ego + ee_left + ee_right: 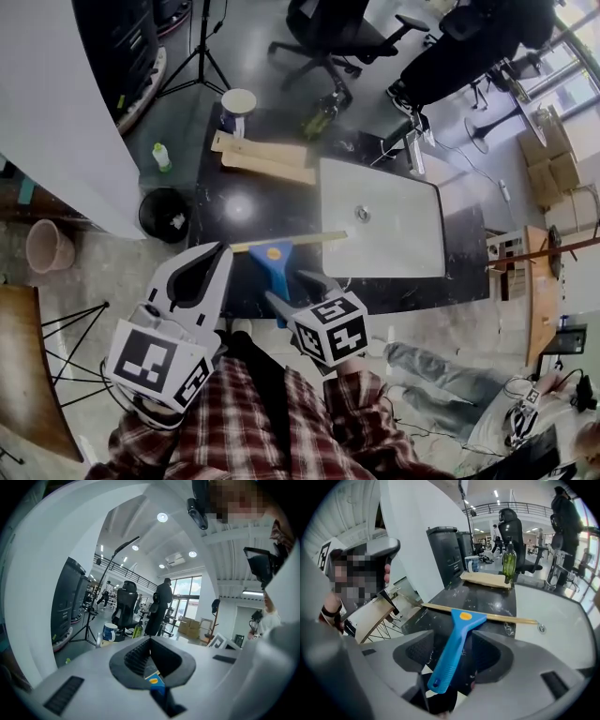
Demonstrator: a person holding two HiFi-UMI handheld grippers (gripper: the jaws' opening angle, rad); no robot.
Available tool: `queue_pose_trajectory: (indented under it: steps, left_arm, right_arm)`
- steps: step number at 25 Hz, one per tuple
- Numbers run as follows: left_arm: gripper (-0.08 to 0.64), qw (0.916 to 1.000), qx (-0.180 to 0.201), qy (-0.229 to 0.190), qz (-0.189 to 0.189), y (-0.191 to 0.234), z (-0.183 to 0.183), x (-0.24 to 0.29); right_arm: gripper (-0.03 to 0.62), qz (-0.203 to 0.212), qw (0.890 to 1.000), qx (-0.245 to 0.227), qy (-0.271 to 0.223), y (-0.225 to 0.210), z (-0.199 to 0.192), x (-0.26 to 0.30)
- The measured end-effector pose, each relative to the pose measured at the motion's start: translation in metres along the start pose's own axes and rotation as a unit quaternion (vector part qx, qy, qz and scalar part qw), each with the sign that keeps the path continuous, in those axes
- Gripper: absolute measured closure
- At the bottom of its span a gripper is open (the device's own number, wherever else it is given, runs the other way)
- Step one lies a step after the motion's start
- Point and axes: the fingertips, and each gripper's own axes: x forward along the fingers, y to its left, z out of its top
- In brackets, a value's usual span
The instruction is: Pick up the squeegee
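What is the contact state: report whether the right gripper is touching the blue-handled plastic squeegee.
Apart. The right gripper view shows the right gripper open, the blue-handled plastic squeegee lying between its jaws with dark tabletop visible on either side of the handle.

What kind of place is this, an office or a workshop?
Probably an open-plan office used as a lab or studio: a rolling office chair, a tripod stand and stacked cardboard boxes near a dark worktable.

a black table [239, 211] carried a pale grey panel [384, 225] on its right part, two wooden boards [262, 157] near the far edge and a mug [237, 103] at the far corner. a green bottle [509, 560] stood upright just beside the boards. a black bin [165, 214] stood on the floor left of the table.
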Motion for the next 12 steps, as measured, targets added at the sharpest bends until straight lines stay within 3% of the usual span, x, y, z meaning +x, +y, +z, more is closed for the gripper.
queue_pose_trajectory:
  steps: [12]
  left_arm:
    - [0.551, 0.9997, -0.018, 0.009, 0.014, 0.007, -0.017, -0.002]
  right_arm:
    - [0.35, -0.005, 0.999, 0.016, 0.048, -0.002, -0.023, 0.031]
